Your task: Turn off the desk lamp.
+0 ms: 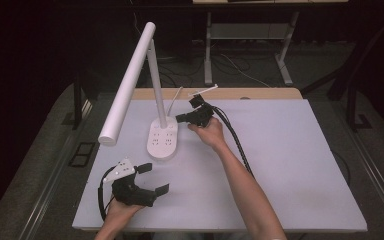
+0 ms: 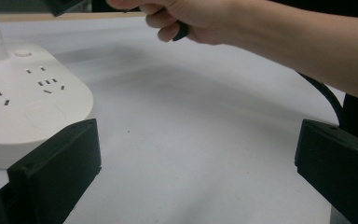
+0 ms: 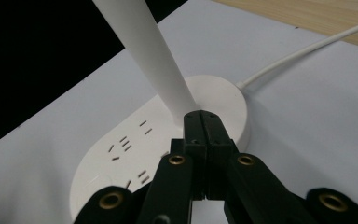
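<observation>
One white desk lamp stands on the pale table; its base is an elongated rounded slab carrying several groups of small socket slots, with one thin upright post rising from its far end and one long round tube head slanting down to the left, away from the right gripper; in the left gripper view the base shows a round button just by the foot of the post; one white cord leaves the far end of the base and runs off toward the wooden strip along the table's far edge. There are two grippers, one in each hand; the right gripper is held just beside the lamp post, its jaws pressed together with nothing between them, their tips right at the foot of the post above the base; whether they touch it I cannot tell. The left gripper rests near the table's near edge, in front of the base, jaws spread wide and empty; its left jaw lies just beside the base's near rim. One black cable trails along the right forearm.
</observation>
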